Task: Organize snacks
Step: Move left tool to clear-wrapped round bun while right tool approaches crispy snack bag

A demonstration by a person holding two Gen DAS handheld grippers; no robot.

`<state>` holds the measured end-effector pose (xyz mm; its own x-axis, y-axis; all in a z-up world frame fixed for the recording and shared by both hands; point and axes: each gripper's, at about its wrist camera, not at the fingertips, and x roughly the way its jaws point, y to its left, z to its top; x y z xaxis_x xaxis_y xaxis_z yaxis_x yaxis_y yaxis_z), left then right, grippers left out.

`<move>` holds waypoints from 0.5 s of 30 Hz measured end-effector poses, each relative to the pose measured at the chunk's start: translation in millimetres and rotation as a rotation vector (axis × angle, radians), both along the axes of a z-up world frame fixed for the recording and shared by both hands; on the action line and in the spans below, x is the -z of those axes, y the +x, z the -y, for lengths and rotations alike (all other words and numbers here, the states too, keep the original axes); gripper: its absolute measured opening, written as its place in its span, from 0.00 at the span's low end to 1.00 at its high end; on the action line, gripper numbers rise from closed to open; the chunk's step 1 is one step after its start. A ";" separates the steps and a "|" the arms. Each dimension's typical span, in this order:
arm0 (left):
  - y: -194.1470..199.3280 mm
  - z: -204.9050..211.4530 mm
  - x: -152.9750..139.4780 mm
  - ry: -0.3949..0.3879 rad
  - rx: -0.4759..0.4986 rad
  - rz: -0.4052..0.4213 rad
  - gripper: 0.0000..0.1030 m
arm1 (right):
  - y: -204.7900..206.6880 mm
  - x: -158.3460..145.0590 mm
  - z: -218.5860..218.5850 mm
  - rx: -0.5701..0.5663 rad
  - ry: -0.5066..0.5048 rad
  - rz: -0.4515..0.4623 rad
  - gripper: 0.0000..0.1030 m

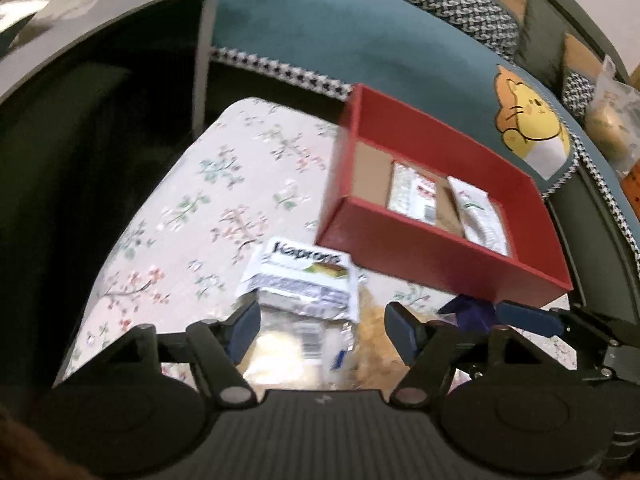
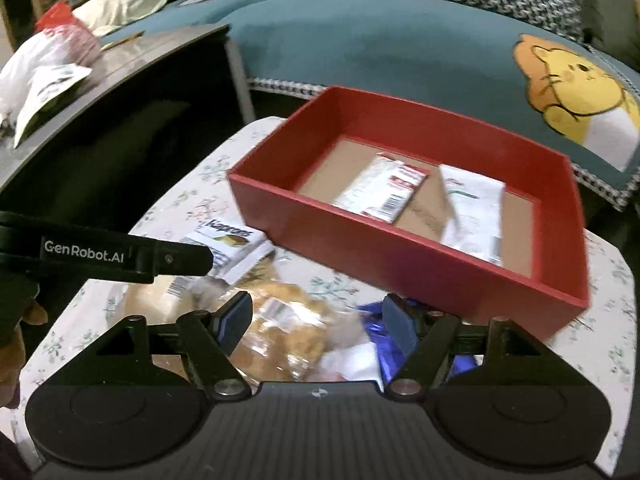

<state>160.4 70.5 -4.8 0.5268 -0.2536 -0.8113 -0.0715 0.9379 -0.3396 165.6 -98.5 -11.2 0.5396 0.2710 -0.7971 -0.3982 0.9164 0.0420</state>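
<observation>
Left gripper [image 1: 322, 326] and right gripper [image 2: 316, 322] hang spread, empty, above snack packets [image 2: 280, 320]; red box [image 2: 400, 256] sits upper right.

Dim, motion-blurred, fisheye-warped edges, dark corners

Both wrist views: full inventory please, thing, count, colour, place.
box: 1, red, on the floral table, near the sofa
packets in box: 2, white, on its brown floor
Kaprons pack: 1, white, on the table in front of the box
bread bag: 1, clear with golden pieces, table's near side
blue wrapper: 1, blue, near the right tongs
table: 1, pale floral top
sofa cover: 1, teal, yellow bear print, behind the table
side table: 1, dark, left, with bags on it
left tongs: 1, black, open over the Kaprons pack
right tongs: 1, black, open over the bread bag
</observation>
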 end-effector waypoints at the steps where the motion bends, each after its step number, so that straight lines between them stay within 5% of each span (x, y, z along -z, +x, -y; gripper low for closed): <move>1: 0.0 -3.2 1.9 -0.003 -0.008 -0.009 0.84 | -1.4 2.0 -4.8 -0.014 -0.003 -0.003 0.76; 15: -2.4 -20.5 16.5 0.000 -0.031 -0.050 0.87 | 2.1 32.2 -26.8 -0.196 0.004 -0.117 0.83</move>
